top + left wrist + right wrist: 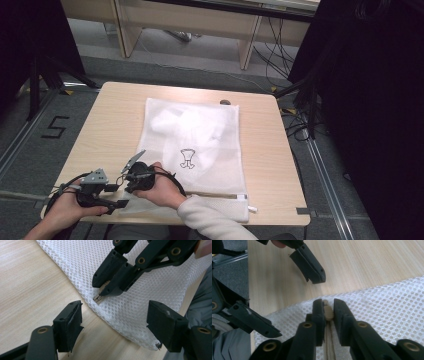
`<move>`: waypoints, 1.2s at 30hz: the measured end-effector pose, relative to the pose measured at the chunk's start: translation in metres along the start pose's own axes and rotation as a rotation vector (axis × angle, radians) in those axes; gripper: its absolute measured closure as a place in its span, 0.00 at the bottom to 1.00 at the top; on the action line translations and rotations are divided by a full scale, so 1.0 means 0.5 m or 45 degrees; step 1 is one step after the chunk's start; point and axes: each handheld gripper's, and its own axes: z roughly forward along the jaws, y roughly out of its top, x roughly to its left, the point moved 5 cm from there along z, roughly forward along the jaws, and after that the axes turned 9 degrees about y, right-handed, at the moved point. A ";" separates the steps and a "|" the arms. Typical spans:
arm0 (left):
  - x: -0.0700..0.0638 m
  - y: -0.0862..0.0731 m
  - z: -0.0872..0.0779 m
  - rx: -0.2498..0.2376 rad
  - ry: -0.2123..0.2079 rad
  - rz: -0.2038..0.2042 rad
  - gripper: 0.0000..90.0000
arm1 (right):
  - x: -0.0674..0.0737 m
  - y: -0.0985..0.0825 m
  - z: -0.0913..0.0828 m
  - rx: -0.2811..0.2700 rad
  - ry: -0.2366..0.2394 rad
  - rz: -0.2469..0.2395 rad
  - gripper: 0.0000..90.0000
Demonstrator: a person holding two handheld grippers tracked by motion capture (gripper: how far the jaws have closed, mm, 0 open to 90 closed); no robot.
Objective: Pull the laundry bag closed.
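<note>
A light wooden desk [110, 120] is seen from above, with a white mesh laundry bag [200, 145] laid flat across its middle; the bag's zipped edge runs along the near side of the desk.

Left hand-held gripper [117, 196]: held at the near left corner of the desk, just beside the bag's near left corner. In the left gripper view its jaws are seen standing wide apart, with nothing between the pads; bare desk [32, 280] and the corner of the bag [140, 302] lie between and beyond them. No contact with the bag is observed.

Right hand-held gripper [131, 176]: held just right of the left one, over the bag's near left corner, the white sleeve [210, 220] reaching in from the bottom edge. In the right gripper view [327, 311] the jaws are seen brought almost together, pinching the small beige zipper pull [328, 312] at the end of the zipper [329, 342]. The same grip is noted in the left gripper view, where the pull [99, 298] protrudes from between the closed tips [101, 290] at the bag's edge.

White fabric [185, 127] is visible inside the bag through the mesh, and a small black outline drawing [187, 158] is printed near the bag's centre.
</note>
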 end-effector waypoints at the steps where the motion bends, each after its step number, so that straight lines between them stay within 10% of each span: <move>1: 0.001 0.000 -0.001 0.007 0.007 0.004 0.31 | 0.002 0.001 0.000 -0.005 0.008 0.011 0.91; 11: -0.001 0.005 0.000 -0.022 -0.013 -0.060 0.38 | 0.009 0.016 -0.030 -0.014 -0.006 -0.026 0.91; 27: -0.006 0.021 0.017 -0.010 -0.112 -0.312 0.79 | 0.026 0.030 -0.072 -0.063 -0.016 -0.052 0.91; 36: -0.010 0.026 0.011 -0.019 -0.102 -0.317 0.94 | 0.022 0.010 -0.081 -0.023 -0.019 -0.065 0.91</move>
